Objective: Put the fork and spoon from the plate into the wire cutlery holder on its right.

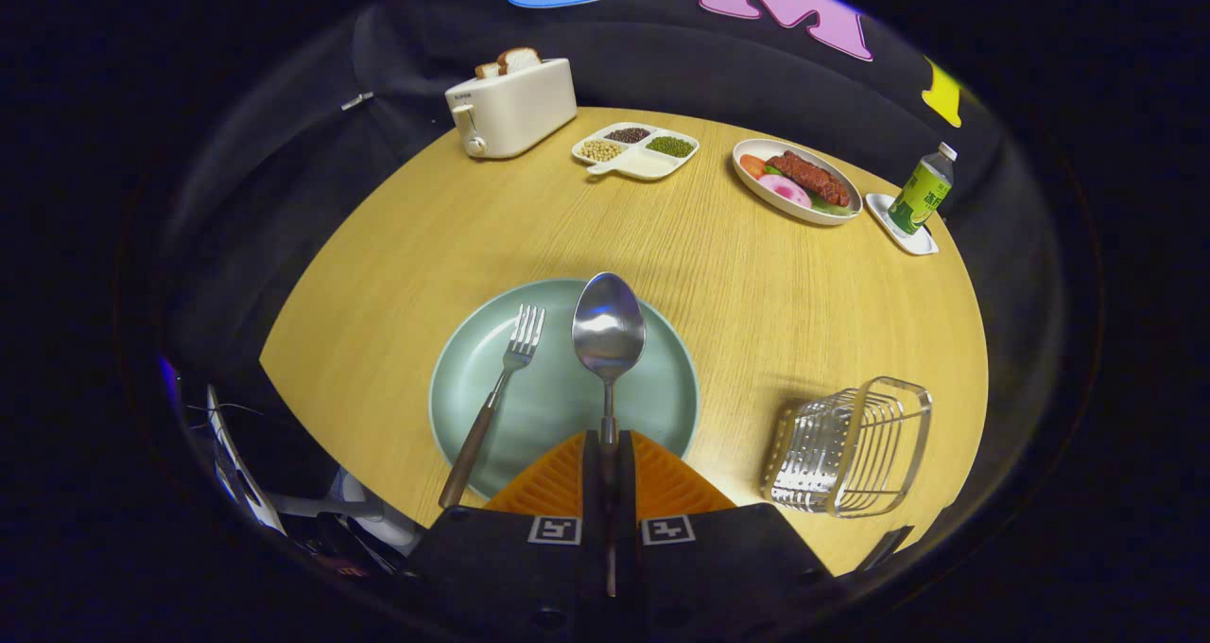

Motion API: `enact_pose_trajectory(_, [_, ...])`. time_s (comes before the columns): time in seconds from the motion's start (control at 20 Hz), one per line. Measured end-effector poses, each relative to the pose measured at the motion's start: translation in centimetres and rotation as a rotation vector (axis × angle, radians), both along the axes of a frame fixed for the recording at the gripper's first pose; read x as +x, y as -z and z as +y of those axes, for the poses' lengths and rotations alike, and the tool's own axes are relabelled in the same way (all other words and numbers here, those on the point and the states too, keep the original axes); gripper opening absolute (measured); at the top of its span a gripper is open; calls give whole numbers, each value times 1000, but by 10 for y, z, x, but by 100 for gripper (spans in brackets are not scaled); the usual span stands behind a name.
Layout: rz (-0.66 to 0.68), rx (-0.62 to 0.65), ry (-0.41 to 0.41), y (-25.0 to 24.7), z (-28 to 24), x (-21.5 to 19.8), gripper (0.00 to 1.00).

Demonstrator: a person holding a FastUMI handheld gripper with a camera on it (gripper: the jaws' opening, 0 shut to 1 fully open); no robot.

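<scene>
Hand-held gripper (608, 454) was closed on the spoon (609, 326): both orange fingers (553, 482) pinched together on the handle, which ran straight down the gap between them. The bowl stuck out ahead of the fingers, over the middle of the green plate (652, 407). Couldn't tell from where I stood whether the spoon was lifted clear or resting on the plate.

Fork (501, 388) lay on the plate just beside the spoon, on the left, tines pointing away, handle running back past the plate's near rim. Untouched.

Wire cutlery holder (851, 449) sat near the bench's (397, 246) near-right edge, apart from the plate, and looked empty. It seemed tipped or seen at an angle; I couldn't say for sure which way its opening faced.

Far side of the bench: toaster (510, 106) with bread, a divided dish of beans (635, 148), a plate of food (796, 180), and a bottle (924, 189) on a small tray by the far-right edge. None of it in the way.

My read: step one of two, spoon grasped, nothing delivered yet. Next move would call for a lift clear of the plate rim, a swing right, and tilting the spoon so it drops in handle-first without snagging the wires. Fork after that.
</scene>
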State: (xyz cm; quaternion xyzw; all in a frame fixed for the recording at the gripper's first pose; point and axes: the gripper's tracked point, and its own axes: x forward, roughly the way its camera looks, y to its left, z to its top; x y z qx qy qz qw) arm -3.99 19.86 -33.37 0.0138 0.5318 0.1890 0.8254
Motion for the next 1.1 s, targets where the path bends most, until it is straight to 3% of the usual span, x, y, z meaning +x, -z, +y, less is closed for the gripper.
enact_pose_trajectory(0.3, [29, 13, 3, -52, -88, -14, 8])
enact_pose_trajectory(0.5, [135, -71, -22, -49, -145, -30, 8])
enact_pose_trajectory(0.8, [291, -188, -118, -20, -181, -48, 8])
enact_pose_trajectory(1.1, [365, -204, -143, -2, -187, -34, 11])
